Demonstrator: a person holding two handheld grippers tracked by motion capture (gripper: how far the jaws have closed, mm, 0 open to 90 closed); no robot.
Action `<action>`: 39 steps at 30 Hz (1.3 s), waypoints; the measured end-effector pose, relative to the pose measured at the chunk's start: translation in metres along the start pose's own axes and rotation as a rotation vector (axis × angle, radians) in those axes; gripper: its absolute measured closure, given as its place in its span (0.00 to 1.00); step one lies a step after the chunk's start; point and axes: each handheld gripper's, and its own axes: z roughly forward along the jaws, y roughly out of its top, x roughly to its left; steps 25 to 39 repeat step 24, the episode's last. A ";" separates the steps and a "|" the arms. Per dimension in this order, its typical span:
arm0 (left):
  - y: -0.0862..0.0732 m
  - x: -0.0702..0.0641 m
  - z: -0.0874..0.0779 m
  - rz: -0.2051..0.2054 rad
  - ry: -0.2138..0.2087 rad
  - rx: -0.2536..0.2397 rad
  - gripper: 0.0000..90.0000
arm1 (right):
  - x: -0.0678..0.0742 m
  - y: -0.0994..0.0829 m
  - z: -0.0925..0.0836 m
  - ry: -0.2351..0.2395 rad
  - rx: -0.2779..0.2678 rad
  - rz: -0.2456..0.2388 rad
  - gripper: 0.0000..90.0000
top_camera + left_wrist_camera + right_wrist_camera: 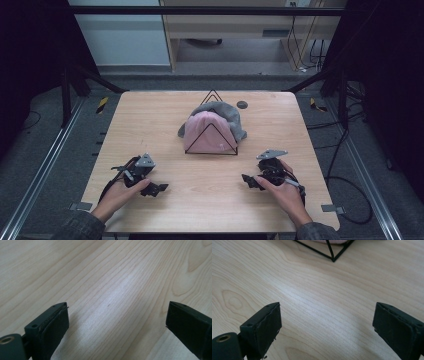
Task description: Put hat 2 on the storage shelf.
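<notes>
High view, two hats (212, 127), one wire rack (210, 141)

A pink knit hat (205, 131) drapes over a black wire triangular stand (210, 141) at the table's middle, toward the far side; a grey hat (229, 113) lies behind it, touching, slumped against the same stand; both are soft and rumpled.
</notes>
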 end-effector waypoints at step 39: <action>-0.010 -0.001 0.007 0.036 0.045 -0.028 0.00 | 0.007 -0.024 0.015 -0.083 -0.049 -0.040 0.00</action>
